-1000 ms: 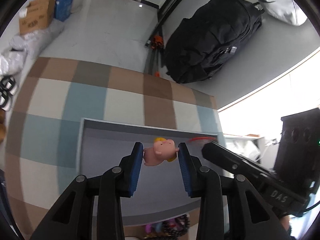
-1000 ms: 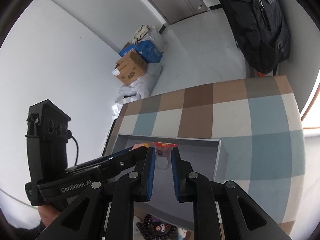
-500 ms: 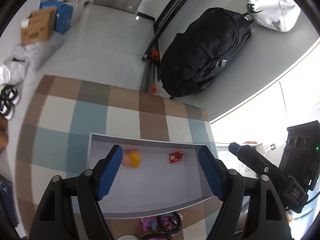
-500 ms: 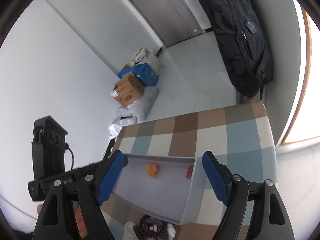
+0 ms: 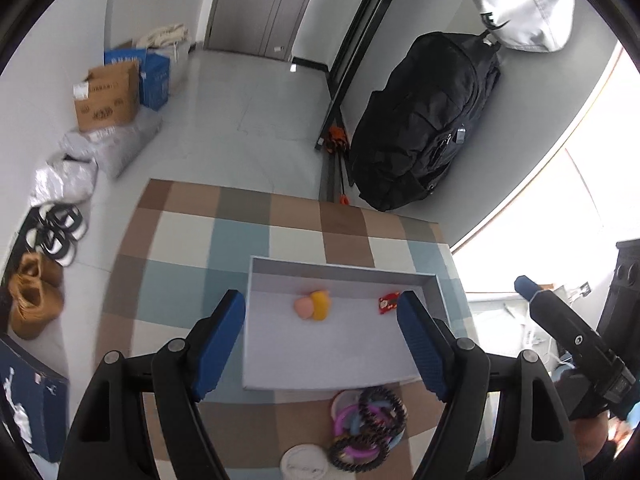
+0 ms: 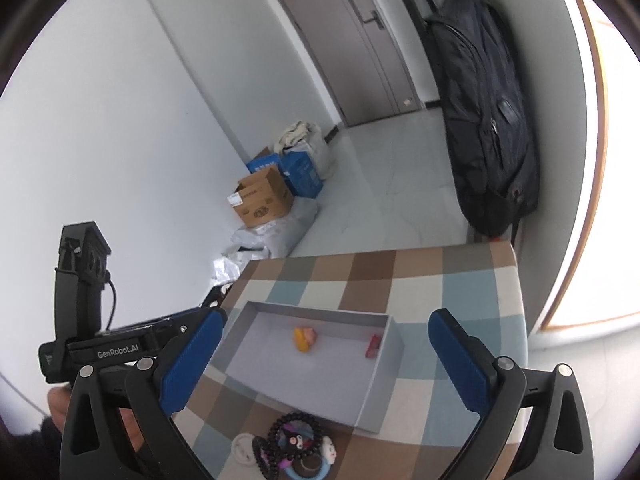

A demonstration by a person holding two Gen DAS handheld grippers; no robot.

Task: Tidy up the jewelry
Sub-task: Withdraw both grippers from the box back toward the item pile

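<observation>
Grey tray (image 5: 340, 268); pink-and-yellow charm (image 5: 312, 305) and red charm (image 5: 389, 303) inside. Tablecloth (image 5: 240, 240) was checked brown, blue and cream. Black, pink and purple bracelets (image 5: 366, 424) lay nearest the blue-padded left gripper (image 5: 320, 344).

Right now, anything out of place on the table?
Yes: the tangled pile of bracelets and hair ties sits outside the shallow grey box, by its near edge. Only the pink-and-yellow charm and small red charm are inside.

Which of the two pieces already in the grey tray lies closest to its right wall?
The small red piece, lying almost against the grey tray's right wall. The pink-and-yellow piece lies nearer the middle, by the far wall.
</observation>
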